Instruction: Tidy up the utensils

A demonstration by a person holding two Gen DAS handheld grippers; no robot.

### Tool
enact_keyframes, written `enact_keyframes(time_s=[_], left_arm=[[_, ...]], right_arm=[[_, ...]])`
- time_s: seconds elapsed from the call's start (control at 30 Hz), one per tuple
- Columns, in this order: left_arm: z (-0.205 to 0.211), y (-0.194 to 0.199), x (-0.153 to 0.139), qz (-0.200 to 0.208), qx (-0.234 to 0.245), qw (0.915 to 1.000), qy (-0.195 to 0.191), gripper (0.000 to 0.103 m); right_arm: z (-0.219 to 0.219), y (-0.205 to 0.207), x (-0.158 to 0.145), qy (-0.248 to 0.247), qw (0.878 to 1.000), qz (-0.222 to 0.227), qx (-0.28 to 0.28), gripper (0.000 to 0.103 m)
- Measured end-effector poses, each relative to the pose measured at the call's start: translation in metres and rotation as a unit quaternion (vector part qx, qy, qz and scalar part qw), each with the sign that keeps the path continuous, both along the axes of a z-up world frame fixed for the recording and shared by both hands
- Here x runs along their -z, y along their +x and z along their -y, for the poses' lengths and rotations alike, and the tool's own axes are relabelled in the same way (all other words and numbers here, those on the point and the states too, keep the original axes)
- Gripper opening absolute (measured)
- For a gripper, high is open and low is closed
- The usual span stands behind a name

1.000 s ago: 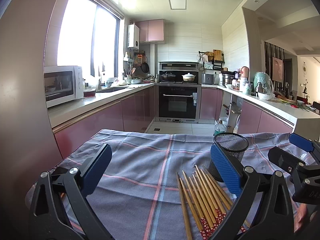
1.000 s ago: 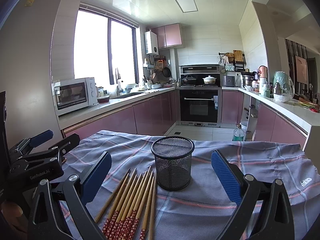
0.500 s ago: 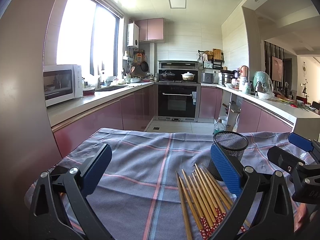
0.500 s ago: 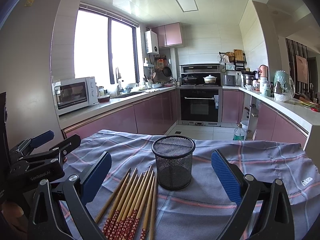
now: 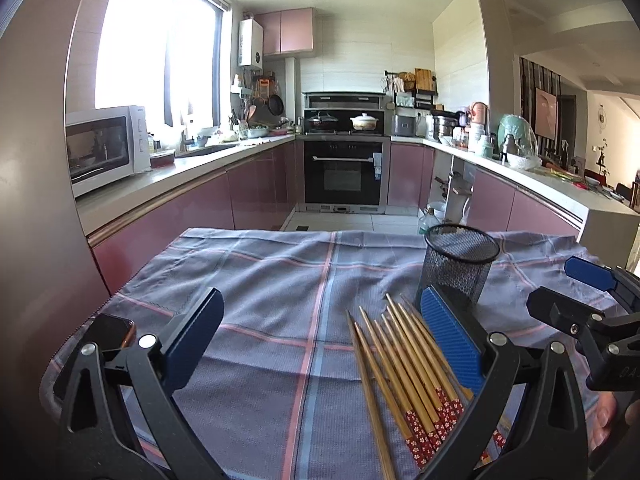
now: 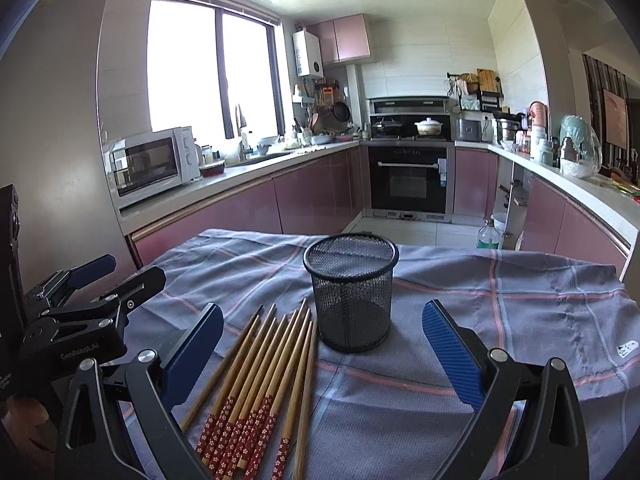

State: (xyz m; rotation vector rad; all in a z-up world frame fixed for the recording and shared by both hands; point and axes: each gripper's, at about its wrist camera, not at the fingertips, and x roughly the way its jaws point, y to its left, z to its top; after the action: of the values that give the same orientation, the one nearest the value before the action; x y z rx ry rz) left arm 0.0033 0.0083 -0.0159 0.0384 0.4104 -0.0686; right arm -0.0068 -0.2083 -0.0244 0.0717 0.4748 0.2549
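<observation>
**Chopsticks beside an empty mesh cup**

While the left wrist view alone shows a phone on the cloth, both show the mesh cup upright, nothing inside. Chopsticks lie just left of it, under the left pad of the spread right gripper. The left gripper is spread too.

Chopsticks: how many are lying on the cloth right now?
About 9 chopsticks, all in one fan on the cloth just left of the mesh cup, none inside it. They overlap, so one or two may be hidden.
</observation>
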Motion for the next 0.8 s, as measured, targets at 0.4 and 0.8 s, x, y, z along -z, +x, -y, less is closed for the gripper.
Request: enact_keyframes(time_s=[0.4,0.8], left_arm=[[0.007,0.037,0.061,-0.131,0.053,0.9898,0.020,0.074],[0.016,0.056,0.087,-0.191,0.097,0.9766,0.022,0.054]], right_arm=[[-0.023,0.041,0.056,-0.052,0.985,-0.154,-0.059,0.050],[-0.030,0.071,0.076,-0.053,0.973,-0.213,-0.070,0.032]])
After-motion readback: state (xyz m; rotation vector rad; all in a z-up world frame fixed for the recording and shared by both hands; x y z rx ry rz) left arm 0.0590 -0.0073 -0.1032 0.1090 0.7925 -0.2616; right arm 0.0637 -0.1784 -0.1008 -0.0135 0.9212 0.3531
